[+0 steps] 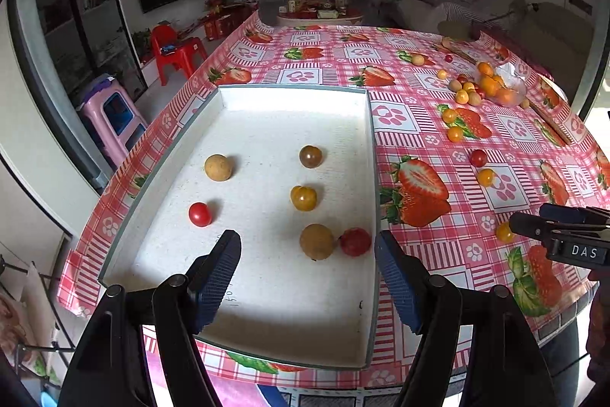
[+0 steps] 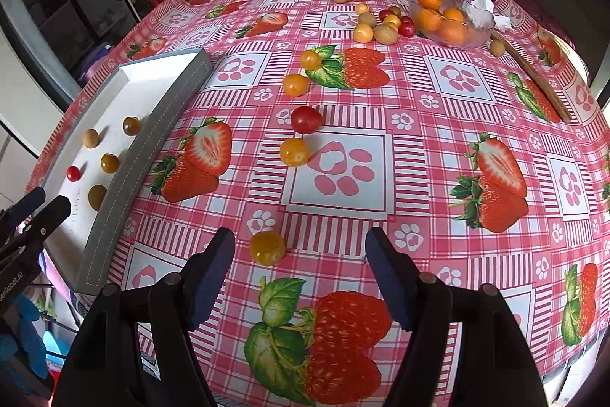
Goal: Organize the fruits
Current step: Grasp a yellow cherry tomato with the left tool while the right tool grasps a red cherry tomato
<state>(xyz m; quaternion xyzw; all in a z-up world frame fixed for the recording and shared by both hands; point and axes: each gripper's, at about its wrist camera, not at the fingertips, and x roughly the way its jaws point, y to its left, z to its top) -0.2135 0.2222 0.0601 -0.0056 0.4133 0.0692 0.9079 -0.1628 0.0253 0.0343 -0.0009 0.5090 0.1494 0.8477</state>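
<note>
A white tray (image 1: 236, 98) holds several small fruits: a tan longan (image 1: 218, 168), a red tomato (image 1: 199, 214), a brown tomato (image 1: 310, 156), a yellow tomato (image 1: 303, 198), another longan (image 1: 317, 241) and a red fruit (image 1: 355, 242). My left gripper (image 1: 307, 246) is open and empty above the tray's near part. My right gripper (image 2: 299, 245) is open over the tablecloth, with a yellow tomato (image 2: 267, 247) just inside its left finger (image 2: 213, 269). The tray also shows in the right wrist view (image 2: 126, 174) at the left.
Loose tomatoes (image 2: 294, 151) (image 2: 306, 119) (image 2: 295, 84) lie on the pink strawberry tablecloth (image 2: 419, 155). A glass bowl of oranges (image 2: 446, 20) with a cluster of small fruits (image 2: 385, 33) beside it stands far right. A wooden stick (image 2: 533, 79) lies near the right edge.
</note>
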